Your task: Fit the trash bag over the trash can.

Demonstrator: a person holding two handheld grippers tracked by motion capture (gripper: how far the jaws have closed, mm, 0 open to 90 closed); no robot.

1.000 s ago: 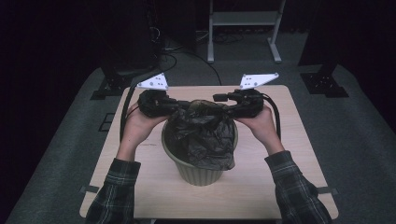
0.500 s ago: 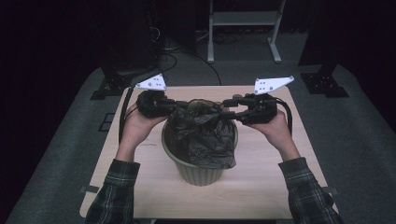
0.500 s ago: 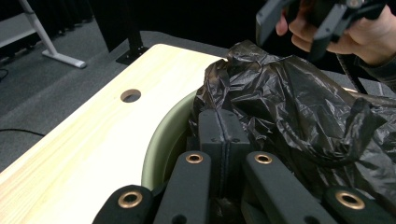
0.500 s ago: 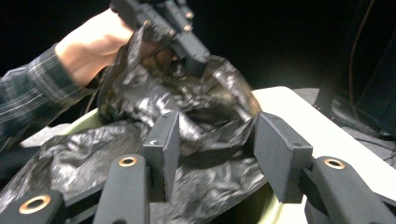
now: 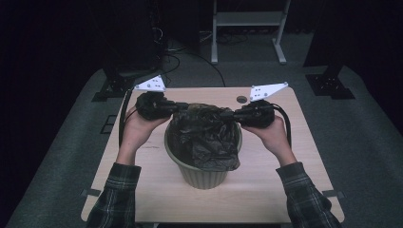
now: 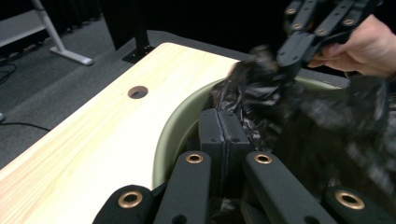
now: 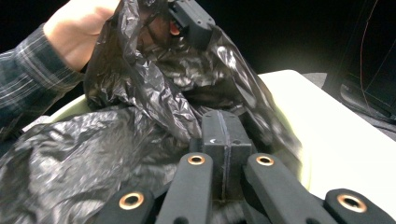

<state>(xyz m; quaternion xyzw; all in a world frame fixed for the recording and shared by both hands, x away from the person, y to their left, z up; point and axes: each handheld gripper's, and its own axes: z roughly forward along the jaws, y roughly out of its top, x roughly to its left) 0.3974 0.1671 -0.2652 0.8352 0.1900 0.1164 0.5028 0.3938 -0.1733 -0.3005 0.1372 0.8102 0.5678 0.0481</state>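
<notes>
An olive-green bin (image 5: 202, 173) stands mid-table with a crumpled black plastic bag (image 5: 204, 137) in its mouth. My left gripper (image 5: 177, 108) is at the bin's left rim, shut on the bag's edge; in its own view the pads (image 6: 223, 135) meet beside the bin rim (image 6: 173, 135). My right gripper (image 5: 234, 114) is at the right rim. Its jaws have just been closing and are now shut on the bag (image 7: 116, 154), whose film rises from the pads (image 7: 223, 135). The bag hangs stretched between both grippers.
The bin stands on a light wooden table (image 5: 142, 161) that has a round cable hole (image 5: 242, 99) at the back. Dark floor surrounds the table, with a white frame stand (image 5: 247, 28) and cables behind it.
My right gripper's jaws stood apart by the bag's right edge and are now shut on it. The bag's top is drawn flatter across the bin. The left gripper has stayed put.
</notes>
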